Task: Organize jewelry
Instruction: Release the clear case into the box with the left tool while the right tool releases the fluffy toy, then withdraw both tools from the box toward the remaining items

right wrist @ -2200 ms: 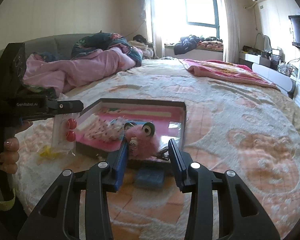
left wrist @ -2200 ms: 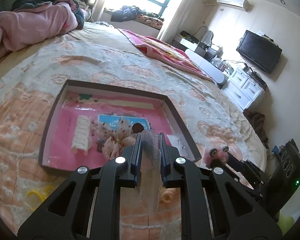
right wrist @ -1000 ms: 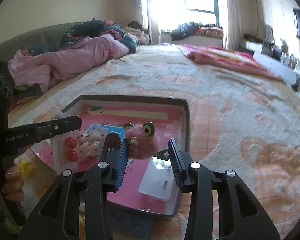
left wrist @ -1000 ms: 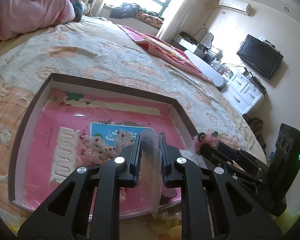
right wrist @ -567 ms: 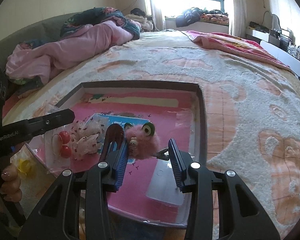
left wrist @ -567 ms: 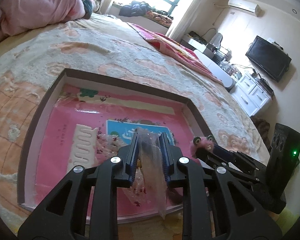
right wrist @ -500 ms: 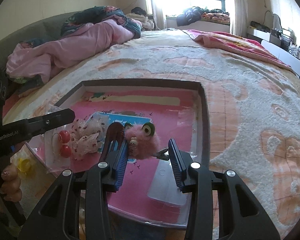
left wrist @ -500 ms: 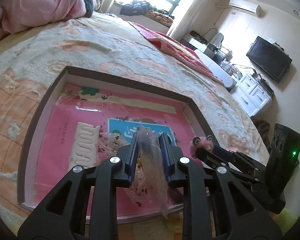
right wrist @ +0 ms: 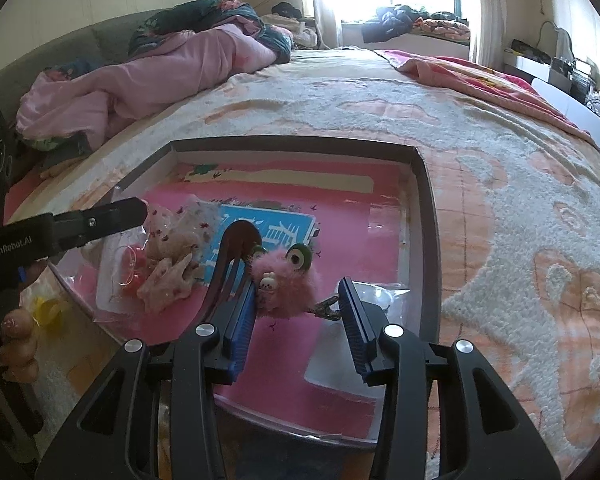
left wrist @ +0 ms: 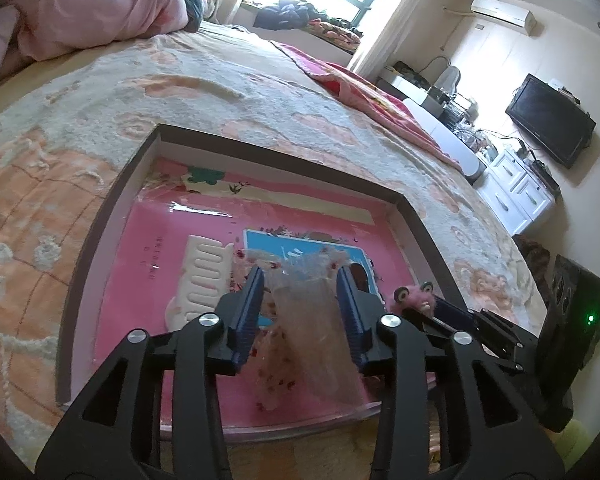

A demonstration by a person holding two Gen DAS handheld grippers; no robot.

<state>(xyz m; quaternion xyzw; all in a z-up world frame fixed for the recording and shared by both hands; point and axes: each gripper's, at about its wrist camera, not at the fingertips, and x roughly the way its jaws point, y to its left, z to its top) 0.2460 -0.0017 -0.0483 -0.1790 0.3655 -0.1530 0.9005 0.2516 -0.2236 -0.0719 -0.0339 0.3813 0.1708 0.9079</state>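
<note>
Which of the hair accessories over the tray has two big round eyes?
The fluffy pink hair clip between the right gripper fingers. The dark brown clip and the white comb have none.

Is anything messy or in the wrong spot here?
Yes. A yellow hair tie lies on the bedspread outside the tray, not with the other accessories. The clear bag of red earrings also pokes over the tray's near-left edge.

Bed [right wrist: 500, 168] with peach-patterned fleece cover – dark-rimmed tray [right wrist: 426, 216], pink quilt [right wrist: 148, 76], red blanket [right wrist: 480, 76] on it.
</note>
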